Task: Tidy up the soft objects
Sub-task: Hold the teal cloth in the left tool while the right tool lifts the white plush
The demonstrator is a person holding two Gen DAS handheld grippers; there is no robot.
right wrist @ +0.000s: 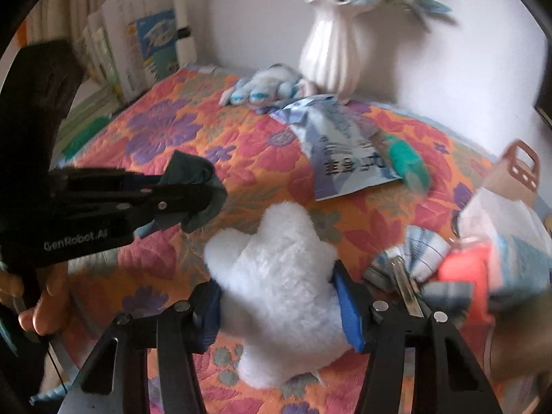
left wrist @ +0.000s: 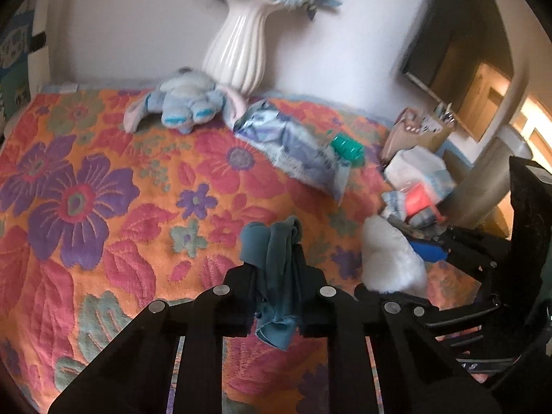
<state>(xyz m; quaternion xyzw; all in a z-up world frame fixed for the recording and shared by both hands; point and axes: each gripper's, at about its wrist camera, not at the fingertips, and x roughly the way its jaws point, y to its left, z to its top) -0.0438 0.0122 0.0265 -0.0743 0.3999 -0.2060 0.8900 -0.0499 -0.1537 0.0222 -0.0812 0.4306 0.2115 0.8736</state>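
- The left claw (left wrist: 276, 276) is pinching a limp teal cloth (left wrist: 276, 269), bunched and hanging clear of the floral quilt (left wrist: 103, 189).
- The right claw (right wrist: 279, 296) is squeezing a fluffy white plush (right wrist: 276, 276) resting on the quilt; best to grip its thick middle firmly.
- Farther back, a blue plush toy (left wrist: 179, 103) is lying beside a ribbed white vase (left wrist: 238, 45).

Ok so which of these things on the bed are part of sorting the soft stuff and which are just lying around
Part of the job:
- teal cloth, clamped in the left gripper
- white fluffy plush, between the right gripper's pads
- blue plush toy by the vase
- checked cloth

Just lying about:
- white ribbed vase
- printed plastic pouch
- green tube
- floral bedspread
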